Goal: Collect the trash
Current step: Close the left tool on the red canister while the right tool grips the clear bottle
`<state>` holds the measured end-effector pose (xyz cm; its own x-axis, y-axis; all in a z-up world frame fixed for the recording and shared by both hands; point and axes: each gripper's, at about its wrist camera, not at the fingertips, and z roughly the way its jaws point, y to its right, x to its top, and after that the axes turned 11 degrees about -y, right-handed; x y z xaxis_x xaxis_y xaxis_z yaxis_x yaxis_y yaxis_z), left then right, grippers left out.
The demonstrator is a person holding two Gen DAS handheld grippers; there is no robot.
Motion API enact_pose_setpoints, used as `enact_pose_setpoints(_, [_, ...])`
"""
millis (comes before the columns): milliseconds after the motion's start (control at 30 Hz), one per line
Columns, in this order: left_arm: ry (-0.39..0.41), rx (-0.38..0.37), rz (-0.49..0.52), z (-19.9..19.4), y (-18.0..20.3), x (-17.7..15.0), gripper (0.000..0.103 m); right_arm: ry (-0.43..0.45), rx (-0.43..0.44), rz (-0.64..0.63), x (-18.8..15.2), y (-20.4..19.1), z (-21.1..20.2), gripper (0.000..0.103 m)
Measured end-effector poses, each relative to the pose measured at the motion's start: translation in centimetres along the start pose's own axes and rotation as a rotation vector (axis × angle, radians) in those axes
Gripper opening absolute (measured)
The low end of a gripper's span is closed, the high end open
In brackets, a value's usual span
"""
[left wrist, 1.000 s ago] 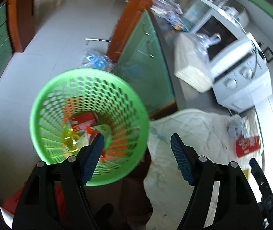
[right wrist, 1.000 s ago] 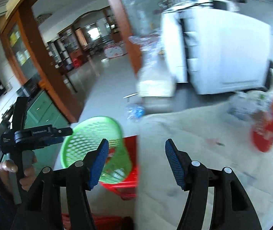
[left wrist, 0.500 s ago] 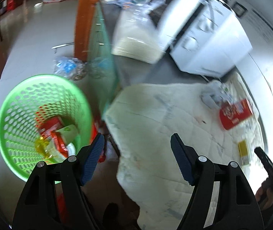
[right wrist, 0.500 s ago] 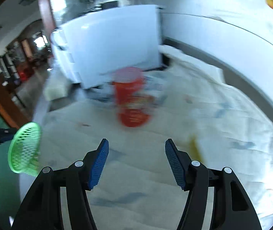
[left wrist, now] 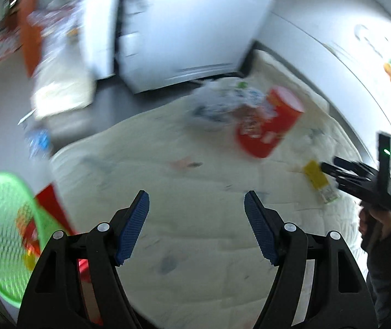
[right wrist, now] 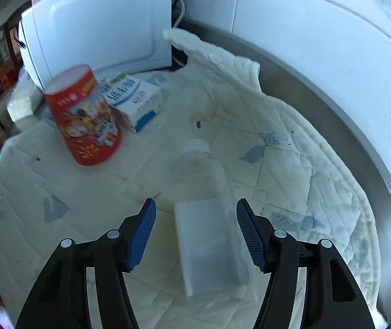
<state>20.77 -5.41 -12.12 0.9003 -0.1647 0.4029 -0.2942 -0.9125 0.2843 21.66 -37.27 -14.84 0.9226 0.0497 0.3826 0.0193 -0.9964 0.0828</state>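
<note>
A clear plastic bottle (right wrist: pixel 206 219) with a white label lies on the quilted cloth (right wrist: pixel 291 164), cap pointing away. My right gripper (right wrist: pixel 196 230) hangs open just above it, one finger on each side and neither pad touching. A red paper cup (right wrist: pixel 85 120) lies on its side further left, beside a white and blue carton (right wrist: pixel 132 98). My left gripper (left wrist: pixel 196 219) is open and empty over bare cloth. Its blurred view shows the red cup (left wrist: pixel 269 126), a yellow wrapper (left wrist: pixel 317 178) and the right gripper (left wrist: pixel 332 167) in a person's hand.
A green mesh basket (left wrist: pixel 0 235) with wrappers inside sits low at the left, off the counter edge, over something red (left wrist: pixel 52 205). A white microwave (right wrist: pixel 99 27) stands at the back of the counter. A tiled wall and steel counter rim (right wrist: pixel 360 137) run along the right.
Both grippers swung away from the green basket to the cloth-covered counter. The right one came down over the clear bottle. Both stayed open.
</note>
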Motion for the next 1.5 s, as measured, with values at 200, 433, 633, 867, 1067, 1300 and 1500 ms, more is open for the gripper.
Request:
enact_pose_setpoints(200, [0.014, -0.036, 0.132, 1.9, 4.7, 3.0, 0.083, -0.043, 0.0, -0.015, 0.6, 0.8, 1.6, 0.059])
enact_pose_setpoints(433, [0.033, -0.022, 0.265, 5.1, 9.2, 6.3, 0.083, -0.06, 0.037, -0.037, 1.1, 0.8, 2.5, 0.054])
enact_pose_setpoints(633, [0.031, -0.02, 0.298, 7.7, 10.2, 8.0, 0.083, -0.061, 0.055, -0.025, 0.8, 1.3, 2.4, 0.053])
enact_pose_setpoints(867, [0.028, -0.044, 0.29, 10.2, 10.1, 9.3, 0.083, -0.059, 0.069, -0.012, 0.4, 1.4, 2.3, 0.053])
enact_pose_setpoints(1067, [0.028, -0.035, 0.294, 11.4, 10.4, 9.4, 0.079, -0.055, 0.073, -0.011, -0.1, 1.3, 1.9, 0.053])
enact_pose_setpoints(1300, [0.05, -0.004, 0.296, 11.4, 10.5, 9.3, 0.069, -0.046, 0.087, -0.003, -0.8, 1.3, 1.1, 0.052])
enact_pose_setpoints(1500, [0.069, -0.019, 0.285, 9.5, 10.2, 8.3, 0.068, -0.019, 0.113, -0.001, -1.6, 0.6, -0.5, 0.052])
